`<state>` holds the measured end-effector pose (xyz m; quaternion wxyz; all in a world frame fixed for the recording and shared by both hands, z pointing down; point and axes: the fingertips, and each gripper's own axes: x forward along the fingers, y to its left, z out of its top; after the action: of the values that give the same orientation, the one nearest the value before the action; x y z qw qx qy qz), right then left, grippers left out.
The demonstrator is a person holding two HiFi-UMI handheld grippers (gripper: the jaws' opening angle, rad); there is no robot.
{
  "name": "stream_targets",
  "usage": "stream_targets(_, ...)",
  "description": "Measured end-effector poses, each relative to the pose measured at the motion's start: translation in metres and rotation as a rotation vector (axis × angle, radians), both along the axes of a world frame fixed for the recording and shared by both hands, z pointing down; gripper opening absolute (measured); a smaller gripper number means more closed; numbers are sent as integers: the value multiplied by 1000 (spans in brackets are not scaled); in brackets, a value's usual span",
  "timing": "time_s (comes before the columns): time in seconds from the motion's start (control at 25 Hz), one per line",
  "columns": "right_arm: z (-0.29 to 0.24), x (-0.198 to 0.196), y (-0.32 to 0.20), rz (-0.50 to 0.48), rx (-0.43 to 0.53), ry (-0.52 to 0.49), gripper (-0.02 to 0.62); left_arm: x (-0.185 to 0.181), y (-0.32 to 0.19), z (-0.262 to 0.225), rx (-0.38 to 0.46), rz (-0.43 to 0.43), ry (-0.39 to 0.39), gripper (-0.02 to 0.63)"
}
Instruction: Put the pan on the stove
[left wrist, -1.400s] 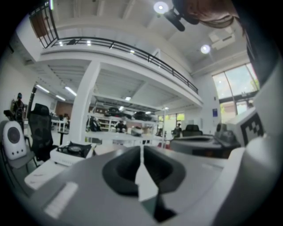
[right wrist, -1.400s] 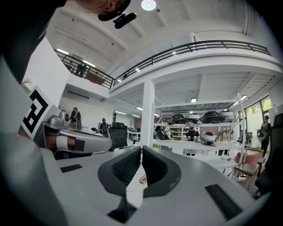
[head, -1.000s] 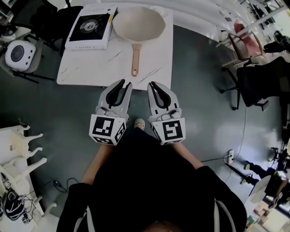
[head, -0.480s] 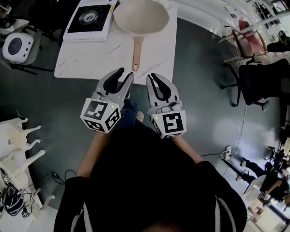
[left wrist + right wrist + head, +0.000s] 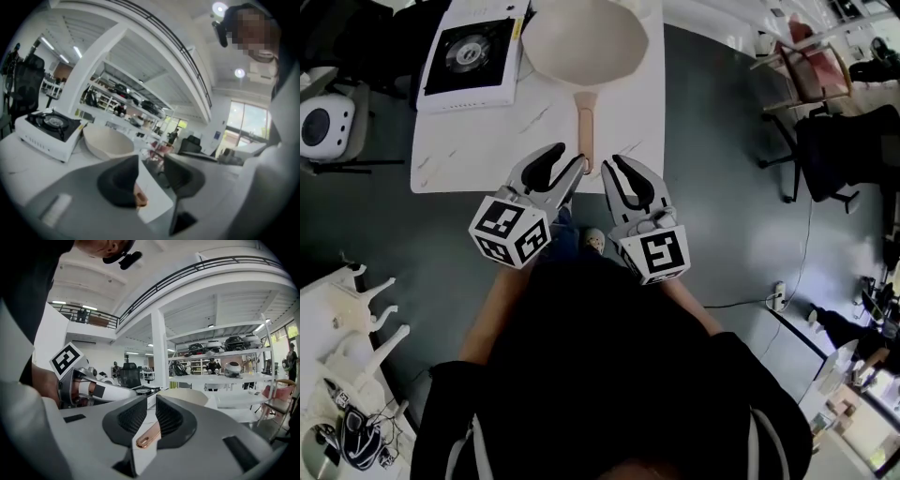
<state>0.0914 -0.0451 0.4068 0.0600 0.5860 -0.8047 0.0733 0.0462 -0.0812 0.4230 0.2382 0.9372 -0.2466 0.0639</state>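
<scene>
A cream pan (image 5: 586, 37) with a copper-pink handle (image 5: 586, 131) lies on the white table (image 5: 459, 155), its handle pointing at me. The white single-burner stove (image 5: 469, 52) stands just left of the pan. My left gripper (image 5: 567, 159) hovers at the handle's near end, slightly left of it, open; the handle tip (image 5: 139, 199) shows low between its jaws. My right gripper (image 5: 616, 167) hovers just right of the handle end, its jaws a narrow slit apart with nothing in them. Through that slit the handle (image 5: 149, 437) shows below. Neither gripper touches the pan.
The table's near edge lies under both grippers. Grey floor surrounds it. Black office chairs (image 5: 839, 150) and a pink chair (image 5: 811, 66) stand to the right. A round white appliance (image 5: 319, 127) stands left of the table, white plastic stools (image 5: 356, 309) at lower left.
Both grippers have moved forward to the table's near edge beside the handle end. The left jaws have parted from shut, and the right jaws have widened slightly.
</scene>
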Motion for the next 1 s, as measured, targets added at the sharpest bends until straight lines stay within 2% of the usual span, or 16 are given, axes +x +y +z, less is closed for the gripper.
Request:
stream_targets(0.12,8,2,-17,9,-21,-33,25,4,-19,12,-48,42,16,173)
stream_targets(0.36,28,-1,-42,-15,-88,-51,35,18,-49,40,-128,158,-4,201)
stream_targets(0.48,46,4,-50,-2,-147,-68,117,27,-58,56,-180,210,-9,213)
stream_targets(0.56,58,7,-54,7,-187,-82,144,32,-61,65,-211,243,-15,225)
stream_targets(0.68,71,7,-57,-2,-248,-118,169,36,-69,79,-265,267,-25,231)
stream_targets(0.84,88,3,-57,-53,-346,-216,193,39,-74,98,-371,289,-35,260)
stream_targets(1.0,100,5,-59,-87,-413,-263,207,45,-78,108,-484,307,-2,276)
